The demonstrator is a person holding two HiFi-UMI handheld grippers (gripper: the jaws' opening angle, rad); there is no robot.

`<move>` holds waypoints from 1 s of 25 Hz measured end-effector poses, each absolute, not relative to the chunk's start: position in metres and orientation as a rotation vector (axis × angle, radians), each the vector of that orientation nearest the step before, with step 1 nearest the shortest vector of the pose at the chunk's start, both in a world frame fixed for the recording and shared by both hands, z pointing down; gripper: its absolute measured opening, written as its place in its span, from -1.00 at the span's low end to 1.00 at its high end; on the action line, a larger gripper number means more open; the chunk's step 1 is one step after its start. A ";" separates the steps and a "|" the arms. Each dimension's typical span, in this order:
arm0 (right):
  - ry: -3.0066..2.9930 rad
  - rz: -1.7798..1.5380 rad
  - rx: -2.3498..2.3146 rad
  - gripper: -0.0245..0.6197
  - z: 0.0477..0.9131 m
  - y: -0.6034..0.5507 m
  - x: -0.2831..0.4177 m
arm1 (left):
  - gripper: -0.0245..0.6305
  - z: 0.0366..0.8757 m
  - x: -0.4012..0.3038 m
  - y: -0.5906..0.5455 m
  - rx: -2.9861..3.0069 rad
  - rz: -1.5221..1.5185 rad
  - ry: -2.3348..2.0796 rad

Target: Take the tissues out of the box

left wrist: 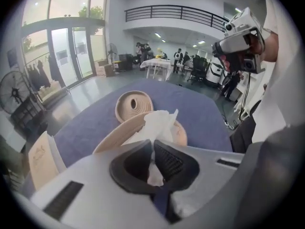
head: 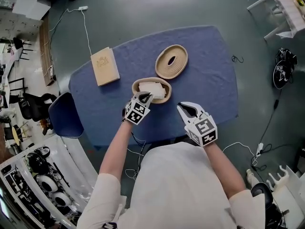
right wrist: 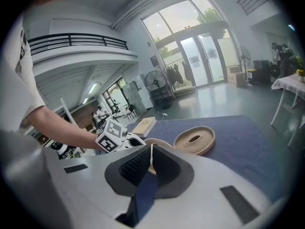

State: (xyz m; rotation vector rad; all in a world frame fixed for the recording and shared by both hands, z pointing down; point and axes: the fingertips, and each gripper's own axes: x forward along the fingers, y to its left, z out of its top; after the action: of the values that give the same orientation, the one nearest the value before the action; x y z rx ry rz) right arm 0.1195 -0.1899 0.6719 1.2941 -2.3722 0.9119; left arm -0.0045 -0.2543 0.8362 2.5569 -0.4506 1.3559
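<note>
Left gripper [head: 147,97] has its two jaws pressed together on a white tissue [head: 151,88], and in the left gripper view [left wrist: 153,147] the soft paper sticks up between the dark pads. The tissue [left wrist: 159,123] sits in an oval tan box [head: 137,85] with its top open. The box stands on a blue table [head: 209,80], close to the near edge and about in the middle. Right gripper [head: 183,108] is just to the right of the box, over the near edge, and its jaws are closed with nothing in them [right wrist: 151,151]. One round lid [head: 171,61] with a slot lies just behind the box, a bit to the right. One flat tan block [head: 105,66] lies near the table's left edge, well apart from the box. The right part of the table is bare blue, so there is lots of room to move there. One blue chair [head: 64,116] stands by the table's left corner. Counted up, there are two grippers, one box, one lid, one block and one chair.
</note>
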 end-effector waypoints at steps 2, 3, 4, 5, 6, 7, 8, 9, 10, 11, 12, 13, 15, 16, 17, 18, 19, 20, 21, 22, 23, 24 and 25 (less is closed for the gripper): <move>-2.370 0.908 1.292 -0.81 0.671 -0.189 0.119 | -0.86 0.830 -0.008 -0.255 2.549 1.284 -0.504; -2.369 0.906 1.291 -0.81 0.671 -0.189 0.120 | -0.86 0.826 -0.008 -0.256 2.544 1.241 -0.528; -2.369 0.904 1.290 -0.81 0.670 -0.188 0.120 | -0.85 0.823 -0.009 -0.257 2.536 1.200 -0.551; -2.370 0.901 1.288 -0.81 0.669 -0.188 0.120 | -0.85 0.820 -0.010 -0.257 2.526 1.168 -0.574; -2.371 0.898 1.287 -0.81 0.668 -0.188 0.120 | -0.85 0.818 -0.012 -0.257 2.516 1.144 -0.597; -2.372 0.893 1.286 -0.81 0.667 -0.188 0.119 | -0.86 0.815 -0.014 -0.258 2.508 1.121 -0.621; -2.374 0.888 1.285 -0.81 0.666 -0.188 0.119 | -0.86 0.812 -0.016 -0.259 2.503 1.097 -0.644; -2.375 0.882 1.284 -0.81 0.665 -0.189 0.119 | -0.86 0.808 -0.018 -0.260 2.500 1.073 -0.667; -2.377 0.877 1.283 -0.81 0.664 -0.190 0.119 | -0.86 0.804 -0.020 -0.261 2.499 1.049 -0.690; -2.378 0.871 1.282 -0.81 0.662 -0.190 0.119 | -0.86 0.800 -0.021 -0.261 2.499 1.027 -0.712; -2.380 0.865 1.281 -0.81 0.661 -0.189 0.119 | -0.85 0.794 -0.023 -0.262 2.503 1.007 -0.733; -2.382 0.858 1.279 -0.81 0.659 -0.189 0.119 | -0.86 0.788 -0.024 -0.262 2.508 0.987 -0.753; -2.389 0.842 1.279 -0.81 0.654 -0.188 0.120 | -0.86 0.774 -0.026 -0.261 2.521 0.950 -0.791; -2.393 0.835 1.280 -0.81 0.652 -0.188 0.120 | -0.86 0.767 -0.027 -0.260 2.527 0.932 -0.809; -2.396 0.829 1.281 -0.81 0.650 -0.187 0.121 | -0.86 0.761 -0.029 -0.259 2.533 0.914 -0.826; -2.399 0.825 1.281 -0.81 0.648 -0.187 0.122 | -0.86 0.754 -0.030 -0.259 2.538 0.897 -0.843; -2.401 0.820 1.280 -0.81 0.647 -0.187 0.122 | -0.85 0.749 -0.031 -0.258 2.541 0.880 -0.859; -2.403 0.814 1.277 -0.81 0.646 -0.187 0.123 | -0.86 0.744 -0.033 -0.257 2.542 0.862 -0.874; -2.405 0.806 1.272 -0.81 0.644 -0.187 0.122 | -0.86 0.739 -0.035 -0.256 2.544 0.846 -0.889; -2.409 0.797 1.268 -0.81 0.642 -0.187 0.121 | -0.86 0.734 -0.039 -0.255 2.547 0.831 -0.903; -2.413 0.787 1.263 -0.81 0.640 -0.187 0.118 | -0.85 0.728 -0.043 -0.254 2.550 0.818 -0.916; -2.418 0.777 1.260 -0.81 0.637 -0.187 0.115 | -0.86 0.722 -0.048 -0.252 2.554 0.803 -0.930; -2.423 0.767 1.257 -0.81 0.634 -0.188 0.112 | -0.85 0.716 -0.052 -0.251 2.557 0.787 -0.943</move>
State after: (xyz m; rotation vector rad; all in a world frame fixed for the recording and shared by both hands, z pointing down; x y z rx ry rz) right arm 0.1121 -0.1878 0.6338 1.2570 -2.4228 0.7672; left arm -0.0522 -0.2506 0.7163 2.5573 -0.9434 0.7868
